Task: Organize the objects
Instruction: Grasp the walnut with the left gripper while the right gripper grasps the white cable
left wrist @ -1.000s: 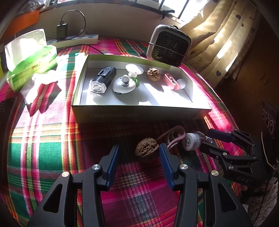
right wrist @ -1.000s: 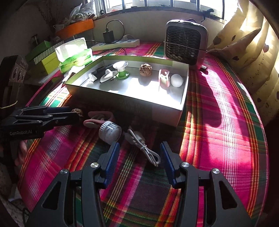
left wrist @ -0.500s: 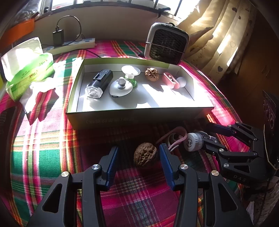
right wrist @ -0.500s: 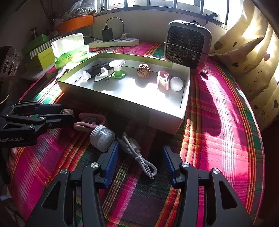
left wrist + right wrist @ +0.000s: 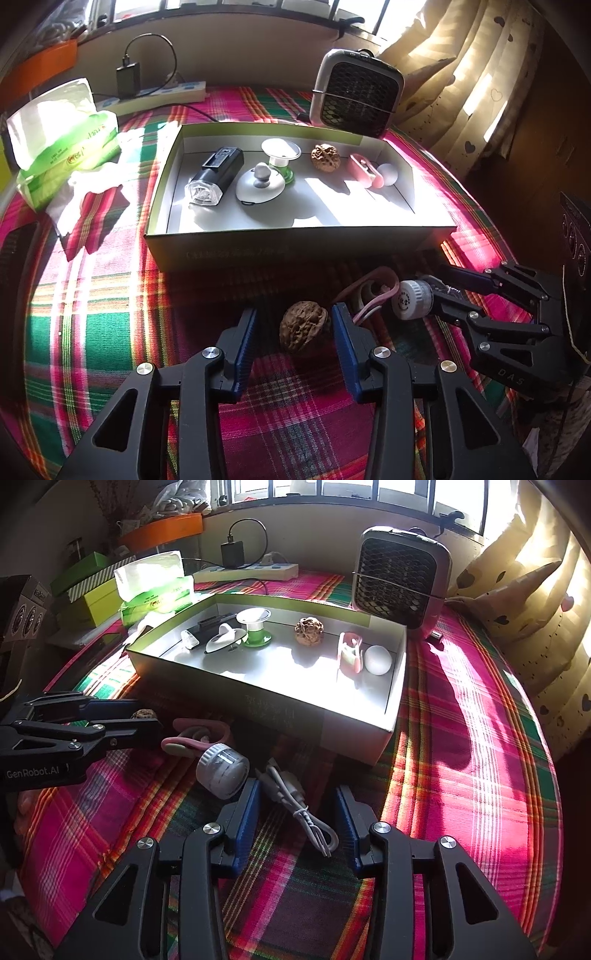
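Both claws have just been closing. The left claw point(image 5: 291, 328) now brackets the walnut point(image 5: 303, 329) lying on the plaid cloth of the counter point(image 5: 92, 288): its right blue pad touches the shell, while a gap shows at the left pad, so the jaws are narrowed around the nut but not yet clamped. The right claw point(image 5: 295, 812) has drawn in around the white cable point(image 5: 295, 797), which lies loose between its pads with space on both sides, so it too is unclenched and carries nothing. A second ago both sets of jaws stood wider around the same things; I judge two pick-ups are starting, each bound for the box.

The cardboard box point(image 5: 295, 247) sits ahead of both claws, well beyond the left claw's tips. In it lie a second walnut point(image 5: 325, 157), a black lamp point(image 5: 216, 175), a white domed lid point(image 5: 258, 181), a pink clip point(image 5: 360, 170) and a white ball point(image 5: 388, 172).

The walnut is hard, round and deeply wrinkled, so it could roll under an uneven squeeze. The cable is thin, smooth and limp, coiled in a loose loop. Left of the right claw, touching its outer finger, is a ribbed grey cap point(image 5: 221, 768), with a soft pink strap point(image 5: 195, 738) beyond it.
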`<state>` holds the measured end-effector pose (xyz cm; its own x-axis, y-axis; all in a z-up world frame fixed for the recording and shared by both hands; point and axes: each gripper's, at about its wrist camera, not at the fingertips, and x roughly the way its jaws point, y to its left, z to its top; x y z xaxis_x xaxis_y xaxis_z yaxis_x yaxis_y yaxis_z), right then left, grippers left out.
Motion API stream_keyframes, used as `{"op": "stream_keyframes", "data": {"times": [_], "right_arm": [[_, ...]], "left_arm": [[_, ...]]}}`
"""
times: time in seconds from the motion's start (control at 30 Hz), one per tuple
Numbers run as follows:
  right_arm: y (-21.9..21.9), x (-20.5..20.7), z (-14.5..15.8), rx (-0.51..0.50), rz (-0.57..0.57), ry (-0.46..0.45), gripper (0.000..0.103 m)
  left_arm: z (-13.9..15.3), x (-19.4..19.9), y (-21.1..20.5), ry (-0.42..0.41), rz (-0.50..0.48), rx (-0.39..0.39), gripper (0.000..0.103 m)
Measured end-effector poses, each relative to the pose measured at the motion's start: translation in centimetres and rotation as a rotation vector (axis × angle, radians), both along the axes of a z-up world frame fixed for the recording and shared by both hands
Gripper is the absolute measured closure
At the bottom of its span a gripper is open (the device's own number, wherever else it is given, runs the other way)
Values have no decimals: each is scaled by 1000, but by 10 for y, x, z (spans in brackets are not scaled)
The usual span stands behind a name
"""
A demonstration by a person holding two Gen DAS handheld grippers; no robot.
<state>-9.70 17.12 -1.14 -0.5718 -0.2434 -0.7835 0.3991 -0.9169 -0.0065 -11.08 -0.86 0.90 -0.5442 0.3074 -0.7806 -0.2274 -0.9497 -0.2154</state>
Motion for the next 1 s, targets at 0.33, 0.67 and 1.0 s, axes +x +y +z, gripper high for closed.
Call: {"op": "stream_keyframes", "data": {"times": [0.33, 0.67, 1.0], "right_arm": [[0, 3, 0, -8, 2, 0, 82], [1, 4, 0, -11, 2, 0, 82], [3, 2, 0, -23, -5, -6, 83]], "left_arm": [[-1, 1, -2, -1, 9, 2, 78], [-1, 0, -3, -2, 10, 6, 78], [-1, 0, -3, -2, 13, 6, 78]]}}
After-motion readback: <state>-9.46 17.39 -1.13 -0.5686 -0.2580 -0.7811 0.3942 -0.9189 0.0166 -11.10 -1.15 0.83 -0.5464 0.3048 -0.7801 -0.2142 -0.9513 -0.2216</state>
